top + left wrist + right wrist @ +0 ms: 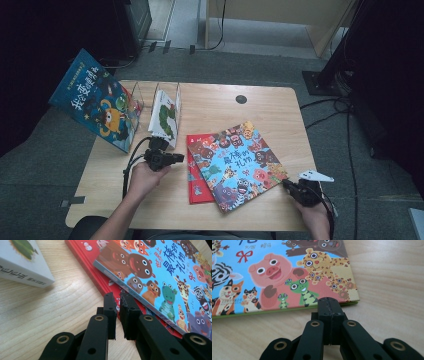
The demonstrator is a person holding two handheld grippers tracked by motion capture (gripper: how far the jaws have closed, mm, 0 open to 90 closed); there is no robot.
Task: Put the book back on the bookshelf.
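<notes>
The pale wood-grain table [210, 107] carried everything. At its far left a dark blue picture book [95, 100] leaned upright beside a clear rack [137, 97] holding a white book [165, 117]. Mid-table lay the glossy animal-cover book [240, 162] — flat, askew, resting on a red book [196, 190] under its left part. The left gripper [118, 315] pointed at the stacked books' left edges, its ribbed black jaws a narrow slit apart, nothing between them. The right gripper [329, 312] sat just near the animal-cover book's near right corner — jaws pressed together, empty.
</notes>
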